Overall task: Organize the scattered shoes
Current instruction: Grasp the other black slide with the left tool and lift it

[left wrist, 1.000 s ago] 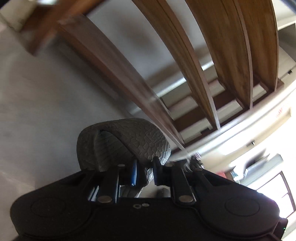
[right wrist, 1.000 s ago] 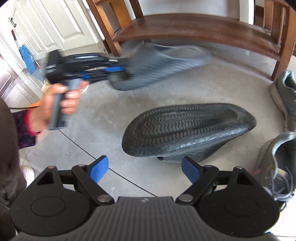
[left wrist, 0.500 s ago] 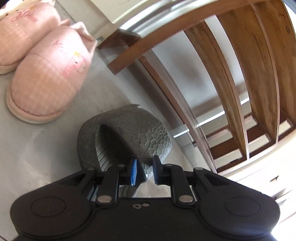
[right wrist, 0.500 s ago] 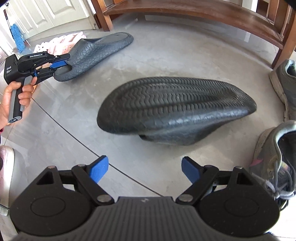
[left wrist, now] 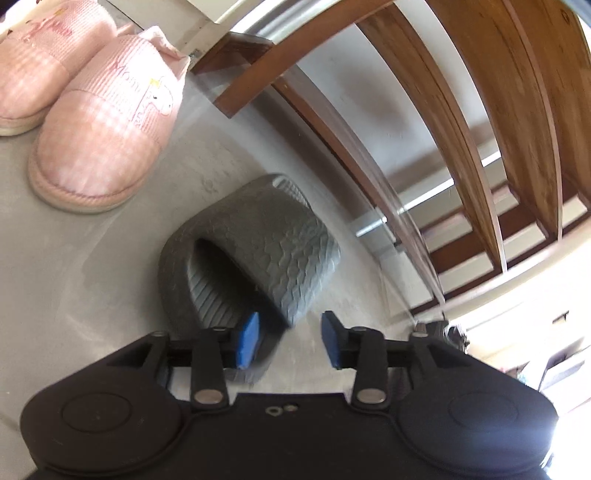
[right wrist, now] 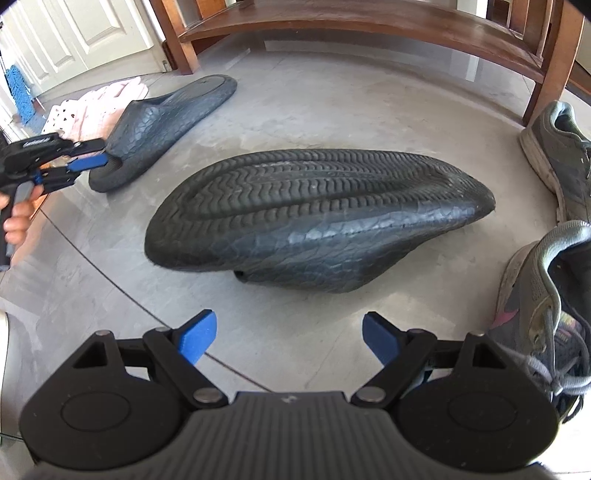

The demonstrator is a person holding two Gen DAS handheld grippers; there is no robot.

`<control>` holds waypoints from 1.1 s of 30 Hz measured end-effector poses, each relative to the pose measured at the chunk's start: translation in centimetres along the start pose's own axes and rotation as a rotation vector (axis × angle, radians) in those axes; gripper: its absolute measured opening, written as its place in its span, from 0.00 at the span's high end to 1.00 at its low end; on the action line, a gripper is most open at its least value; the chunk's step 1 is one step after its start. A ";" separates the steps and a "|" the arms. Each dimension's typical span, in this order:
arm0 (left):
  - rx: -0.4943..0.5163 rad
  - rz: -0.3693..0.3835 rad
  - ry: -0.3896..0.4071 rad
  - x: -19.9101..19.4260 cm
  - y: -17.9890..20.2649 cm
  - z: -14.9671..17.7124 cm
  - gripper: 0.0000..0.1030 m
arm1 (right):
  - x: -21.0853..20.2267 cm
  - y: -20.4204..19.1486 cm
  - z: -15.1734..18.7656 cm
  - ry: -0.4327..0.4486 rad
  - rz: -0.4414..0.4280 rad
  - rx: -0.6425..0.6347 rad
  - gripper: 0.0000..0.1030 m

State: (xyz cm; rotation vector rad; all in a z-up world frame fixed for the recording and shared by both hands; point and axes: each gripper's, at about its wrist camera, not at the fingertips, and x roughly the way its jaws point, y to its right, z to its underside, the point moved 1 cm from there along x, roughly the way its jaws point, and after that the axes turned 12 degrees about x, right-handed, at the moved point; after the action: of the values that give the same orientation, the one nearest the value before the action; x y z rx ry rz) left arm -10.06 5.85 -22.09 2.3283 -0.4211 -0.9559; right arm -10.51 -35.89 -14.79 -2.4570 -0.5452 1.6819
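- The left gripper (left wrist: 290,338) has its jaws apart, at the heel of a dark slide sandal (left wrist: 255,254) that lies on the grey floor (left wrist: 74,258).
- Pink slippers (left wrist: 107,133) sit beside this sandal, near the wooden bench (right wrist: 369,26).
- The right gripper (right wrist: 290,338) is spread wide and empty above the floor.
- The second slide sandal (right wrist: 317,218) lies upside down just ahead of it.
- Grey sneakers (right wrist: 554,155) stand at the right.

Left black two-finger gripper with blue pads (left wrist: 289,338) held low, jaws parted, gripped by a bare hand (right wrist: 16,218). Right black two-finger gripper with blue pads (right wrist: 289,336) hovered, jaws spread wide, nothing between.
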 end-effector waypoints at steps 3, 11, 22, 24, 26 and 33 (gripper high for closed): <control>0.083 0.057 -0.049 -1.2 1.2 0.3 0.63 | 0.3 0.3 -0.2 0.001 0.001 0.002 0.14; 0.766 0.427 -0.177 4.0 15.6 -1.4 0.55 | 1.0 0.2 -0.9 0.005 0.019 -0.022 0.14; 1.259 0.498 -0.231 8.0 21.7 3.4 0.46 | -0.5 -0.1 -2.2 0.071 0.007 -0.036 0.14; 1.365 0.453 -0.222 7.9 21.8 5.2 0.46 | -0.3 -0.1 -2.3 0.072 0.011 -0.034 0.14; 1.452 0.429 -0.192 7.8 21.8 6.2 0.46 | -0.2 -0.2 -2.5 0.072 0.008 -0.037 0.14; 1.639 0.319 -0.106 8.7 22.0 8.2 0.56 | -0.3 -0.6 -3.1 0.087 -0.010 -0.031 0.14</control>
State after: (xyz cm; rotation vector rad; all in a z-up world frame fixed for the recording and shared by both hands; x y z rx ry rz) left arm -11.36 -18.80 -17.75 3.2645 -2.1718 -0.5391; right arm -7.88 -35.15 -13.15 -2.5307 -0.5759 1.5654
